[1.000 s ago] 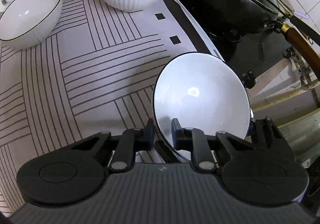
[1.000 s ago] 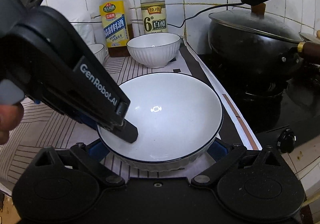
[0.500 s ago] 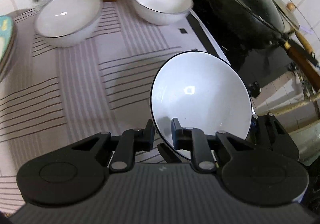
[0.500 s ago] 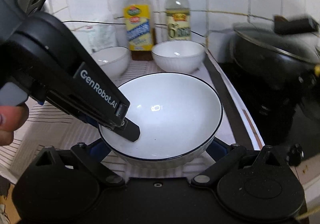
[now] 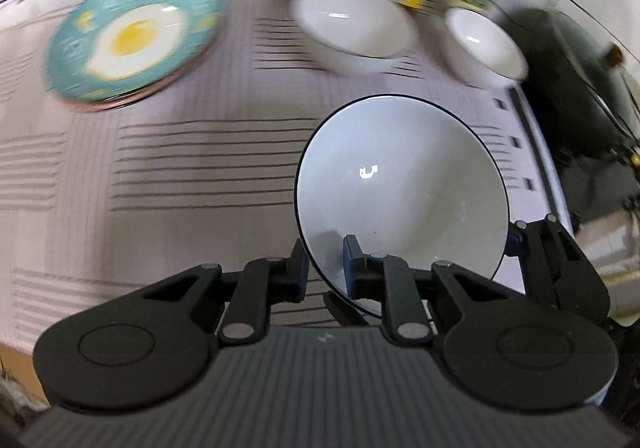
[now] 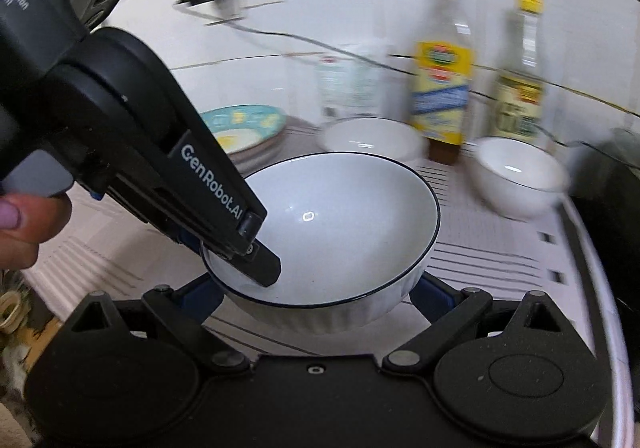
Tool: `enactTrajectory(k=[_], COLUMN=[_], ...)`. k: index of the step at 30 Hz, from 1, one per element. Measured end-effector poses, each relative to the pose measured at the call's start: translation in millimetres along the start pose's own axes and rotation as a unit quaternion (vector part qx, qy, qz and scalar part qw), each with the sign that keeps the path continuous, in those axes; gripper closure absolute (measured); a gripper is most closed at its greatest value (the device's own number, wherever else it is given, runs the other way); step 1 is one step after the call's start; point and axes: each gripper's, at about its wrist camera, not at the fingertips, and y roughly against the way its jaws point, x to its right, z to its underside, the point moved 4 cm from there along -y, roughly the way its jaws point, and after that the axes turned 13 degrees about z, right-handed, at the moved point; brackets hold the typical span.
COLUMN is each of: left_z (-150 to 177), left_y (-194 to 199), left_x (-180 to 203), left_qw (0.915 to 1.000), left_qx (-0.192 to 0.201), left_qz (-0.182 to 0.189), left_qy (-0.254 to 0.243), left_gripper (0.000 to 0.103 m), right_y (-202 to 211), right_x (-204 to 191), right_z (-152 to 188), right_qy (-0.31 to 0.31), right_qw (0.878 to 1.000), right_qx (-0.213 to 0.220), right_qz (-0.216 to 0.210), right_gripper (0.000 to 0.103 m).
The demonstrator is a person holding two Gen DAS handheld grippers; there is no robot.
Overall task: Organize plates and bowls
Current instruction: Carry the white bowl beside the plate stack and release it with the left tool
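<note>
Jaws of the left gripper point(image 5: 323, 262) pinch the rim of the white bowl point(image 5: 404, 191), held above the striped counter mat point(image 5: 180, 175); the right gripper point(image 6: 316, 290) spreads wide, cradling its ribbed sides. Glazed ceramic likely handles as rigid, slippery and breakable, so grip the rim squarely.

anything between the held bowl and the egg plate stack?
Nothing: left wrist view shows only bare striped mat between held bowl and egg plate stack.
</note>
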Motion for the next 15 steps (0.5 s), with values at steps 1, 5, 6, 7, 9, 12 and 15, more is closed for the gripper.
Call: enactTrajectory(k=[1, 5, 6, 7, 9, 12, 15], left_z=[1, 4, 4, 4, 4, 3, 4], left_y=[5, 20, 23, 26, 29, 33, 32], left_x=[-10, -44, -51, -59, -71, -91, -104], left_qw=[0.9999, 0.9984, 0.9979, 0.9975, 0.9965, 0.9944, 0.9922], left_qx=[0.005, 0.021, 0.025, 0.028, 0.034, 0.037, 0.039], left_qz=[-0.010, -0.042, -0.047, -0.051, -0.060, -0.072, -0.086], left_qy=[0.008, 0.031, 0.036, 0.040, 0.047, 0.068, 0.081], left_gripper=[0.087, 0.087, 0.087, 0.087, 0.087, 0.087, 0.087], right_y=[-3, -17, -19, -21, -29, -39, -51], right_x=[-8, -45, -53, -60, -72, -89, -103], right_z=[-3, -12, -13, -14, -18, -22, -25], right_qy=[0.006, 0.023, 0.025, 0.028, 0.034, 0.043, 0.054], right_qw=[1.000, 0.999, 0.998, 0.998, 0.997, 0.995, 0.993], right_qx=[0.001, 0.000, 0.003, 0.005, 0.007, 0.008, 0.006], right_qz=[-0.009, -0.047, -0.052, -0.058, -0.071, -0.087, -0.100], right_gripper=[0.003, 0.003, 0.003, 0.003, 0.003, 0.003, 0.003])
